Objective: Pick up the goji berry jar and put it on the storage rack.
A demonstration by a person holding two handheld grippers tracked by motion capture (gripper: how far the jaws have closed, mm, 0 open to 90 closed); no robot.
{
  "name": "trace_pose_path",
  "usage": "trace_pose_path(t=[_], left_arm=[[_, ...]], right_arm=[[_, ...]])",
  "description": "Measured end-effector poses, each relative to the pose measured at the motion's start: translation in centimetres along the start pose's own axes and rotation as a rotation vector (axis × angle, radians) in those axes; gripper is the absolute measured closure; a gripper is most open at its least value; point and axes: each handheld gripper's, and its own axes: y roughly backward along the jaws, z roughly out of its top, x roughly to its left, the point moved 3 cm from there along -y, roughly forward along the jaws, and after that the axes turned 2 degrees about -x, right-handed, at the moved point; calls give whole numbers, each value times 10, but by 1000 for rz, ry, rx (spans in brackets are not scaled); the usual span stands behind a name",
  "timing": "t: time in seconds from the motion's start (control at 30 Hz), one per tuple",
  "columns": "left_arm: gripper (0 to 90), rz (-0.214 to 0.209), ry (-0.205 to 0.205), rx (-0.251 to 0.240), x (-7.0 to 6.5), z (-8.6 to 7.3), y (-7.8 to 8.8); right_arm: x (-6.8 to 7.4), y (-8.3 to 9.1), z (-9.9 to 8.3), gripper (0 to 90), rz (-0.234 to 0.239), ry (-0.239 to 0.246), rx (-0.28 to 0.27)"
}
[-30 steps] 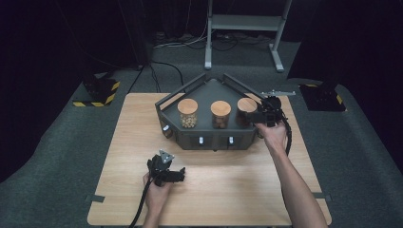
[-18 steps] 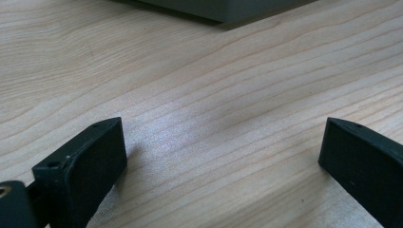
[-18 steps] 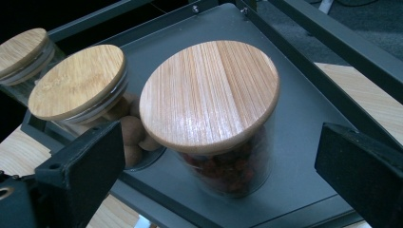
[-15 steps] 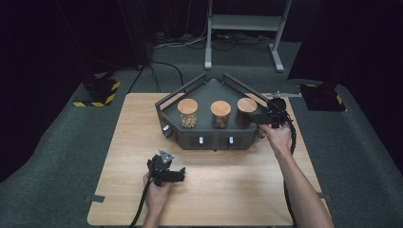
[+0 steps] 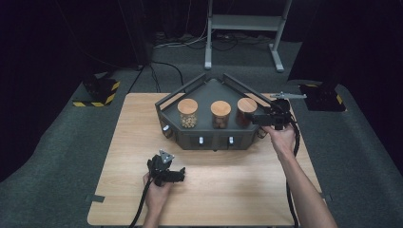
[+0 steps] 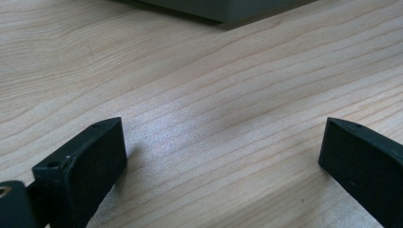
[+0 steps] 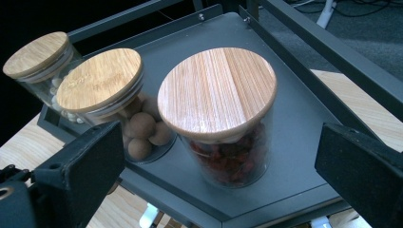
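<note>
At the near edge of the table (image 5: 114, 142), left of its middle, the left gripper (image 5: 167, 172) rests low over bare wood with its jaws spread and nothing between them. Farther off, at the right end of the dark tray (image 5: 209, 92), the right gripper (image 5: 260, 118) points at the jar of red pieces (image 7: 223, 128); its jaws have just been opening and now stand wide on either side of the jar, not touching the glass. This looks like the approach to a grasp: next the jaws must slide forward around the jar and close below the wooden lid (image 7: 217, 90). Beyond stand the jar of brown balls (image 7: 102, 95) and the jar of pale pieces (image 7: 40, 64). No label is readable; a faint mark on the middle lid is too small to make out.
</note>
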Motion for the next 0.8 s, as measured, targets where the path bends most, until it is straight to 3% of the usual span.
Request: trace_pose_path(t=[0.8], left_arm=[[20,0,-1,1,0,0,0]], right_arm=[[5,24,-4,36,-10,55,-22]])
